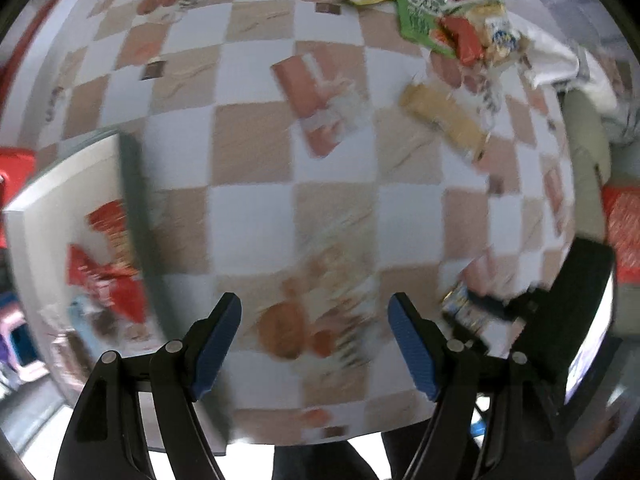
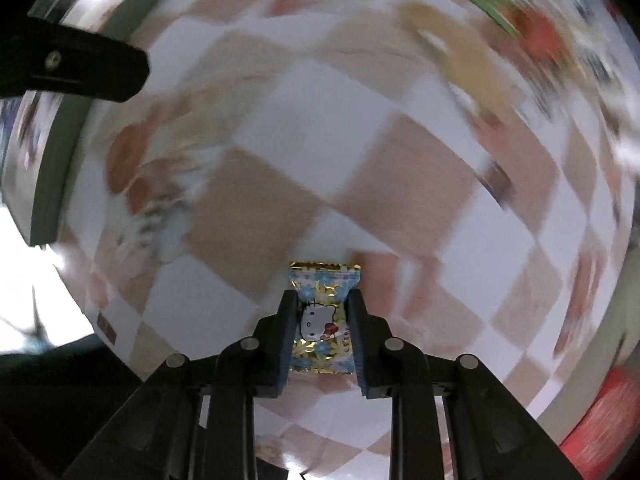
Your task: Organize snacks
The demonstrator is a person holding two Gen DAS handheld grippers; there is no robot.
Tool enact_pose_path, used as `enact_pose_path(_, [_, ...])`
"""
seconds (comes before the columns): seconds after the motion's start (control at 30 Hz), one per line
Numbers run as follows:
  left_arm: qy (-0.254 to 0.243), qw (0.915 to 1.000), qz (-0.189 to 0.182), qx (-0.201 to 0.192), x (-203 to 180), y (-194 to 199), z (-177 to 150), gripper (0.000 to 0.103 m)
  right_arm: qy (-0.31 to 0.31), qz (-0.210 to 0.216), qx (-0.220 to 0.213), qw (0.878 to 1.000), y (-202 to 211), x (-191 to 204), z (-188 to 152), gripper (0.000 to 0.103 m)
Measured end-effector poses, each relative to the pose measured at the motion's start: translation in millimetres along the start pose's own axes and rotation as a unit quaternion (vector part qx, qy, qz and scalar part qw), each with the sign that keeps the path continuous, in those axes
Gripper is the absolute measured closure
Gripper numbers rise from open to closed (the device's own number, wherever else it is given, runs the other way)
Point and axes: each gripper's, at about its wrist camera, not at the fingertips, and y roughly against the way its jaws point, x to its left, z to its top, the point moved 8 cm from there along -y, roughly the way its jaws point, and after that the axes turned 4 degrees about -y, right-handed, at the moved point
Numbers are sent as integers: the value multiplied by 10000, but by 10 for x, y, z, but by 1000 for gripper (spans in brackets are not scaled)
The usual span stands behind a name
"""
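Observation:
My right gripper (image 2: 322,300) is shut on a small blue and gold Hello Kitty candy packet (image 2: 322,316), held above the checkered tablecloth (image 2: 280,128). It also shows at the right of the left wrist view, the packet (image 1: 464,306) in its black jaws. My left gripper (image 1: 315,312) is open and empty above the tablecloth (image 1: 256,208). A white box (image 1: 52,216) at the left holds red snack packets (image 1: 108,276). A red wafer pack (image 1: 316,100) and a yellow cracker pack (image 1: 444,118) lie on the table. A pile of snacks (image 1: 424,12) lies at the far right.
The box's dark rim (image 2: 52,184) shows at the left of the right wrist view, with part of the left gripper's body (image 2: 76,66) above it. A red object (image 1: 624,232) sits past the table's right edge. Both views are motion-blurred.

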Motion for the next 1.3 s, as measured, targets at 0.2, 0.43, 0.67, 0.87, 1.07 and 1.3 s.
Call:
enact_pose_path(0.2, [832,9949,-573,-6,-492,-174,575,24,-1804,824,-52,9801,65,-649,-227,77])
enact_pose_path(0.43, [2024,9778,-543,-66,-723,-460,1048,24,-2638,1223,-234,9565,106,-977,-442,76])
enact_pose_path(0.67, [2261,9741,74,-52,-839,-694,1225,21,-2917,1451,-317,9449,119,-1030,-565,76])
enact_pose_path(0.87, [1489,9871,562,-176,-1040,-712,1304,47,-2950,1510,-340,9429,167,-1089,-707,76])
enact_pose_path(1.07, [261,9977,480,-395,-1042,-623,1286,77,-2931,1523,-394,9431,289,-1165,-684,76])
enact_pose_path(1.3, [-708,9951,526,-450,-708,-588,615,78,-2878,1563,-401,9440,350,-1075,-627,76])
